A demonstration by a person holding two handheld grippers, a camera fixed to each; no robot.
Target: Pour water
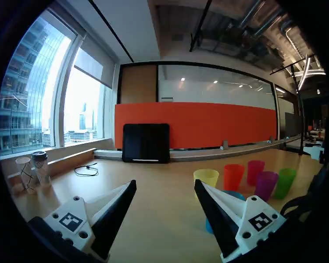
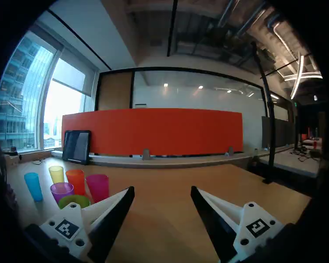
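Several coloured plastic cups stand in a cluster on the wooden table. In the left gripper view they sit to the right: yellow cup [image 1: 206, 176], orange cup [image 1: 233, 176], pink cup [image 1: 255, 171], purple cup [image 1: 266, 185], green cup [image 1: 286, 182], and a blue cup [image 1: 233, 194] half hidden behind my right finger. My left gripper [image 1: 164, 183] is open and holds nothing. In the right gripper view the cluster lies at the lower left: blue cup [image 2: 33, 186], yellow cup [image 2: 56, 174], orange cup [image 2: 76, 180], pink cup [image 2: 97, 186], purple cup [image 2: 62, 191], green cup [image 2: 73, 201]. My right gripper [image 2: 162, 189] is also open, with nothing between its fingers.
A black tablet [image 1: 145, 143] leans against the orange partition [image 1: 199, 122] at the table's far edge. A lidded paper cup [image 1: 41, 166] and a glass [image 1: 24, 173] stand on the window ledge at left, with a black cable [image 1: 86, 170] nearby. Bare tabletop [image 2: 164, 206] lies ahead.
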